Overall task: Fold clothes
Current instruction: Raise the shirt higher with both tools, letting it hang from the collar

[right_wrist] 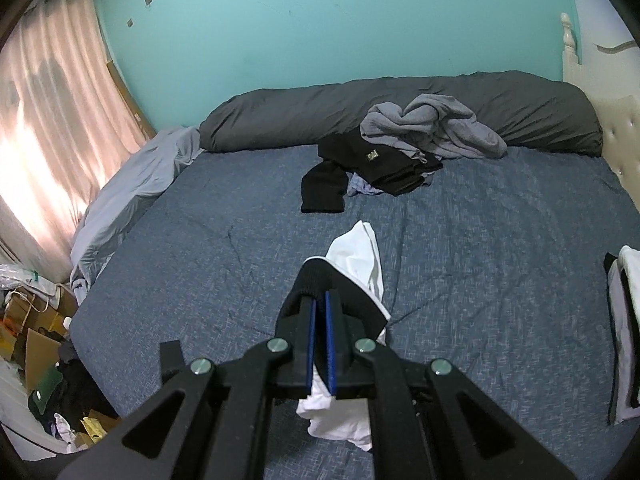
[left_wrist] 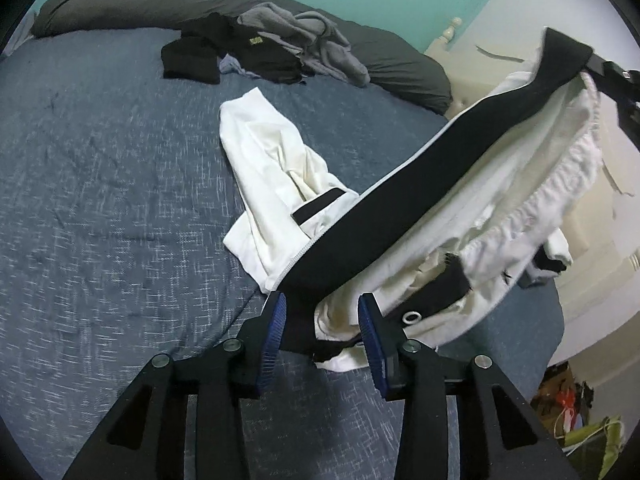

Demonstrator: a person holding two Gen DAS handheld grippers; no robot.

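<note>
Shorts (left_wrist: pixel 400 208) between parted left fingers (left_wrist: pixel 276 328); right fingers (right_wrist: pixel 330 320) pinch waistband.

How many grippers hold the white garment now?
1. The right gripper is shut on the white garment at its black band. The left gripper is open, its fingers beside the cloth without pressing.

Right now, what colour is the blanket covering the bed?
The blanket is blue with little white flecks, seen best in the right wrist view.
</note>
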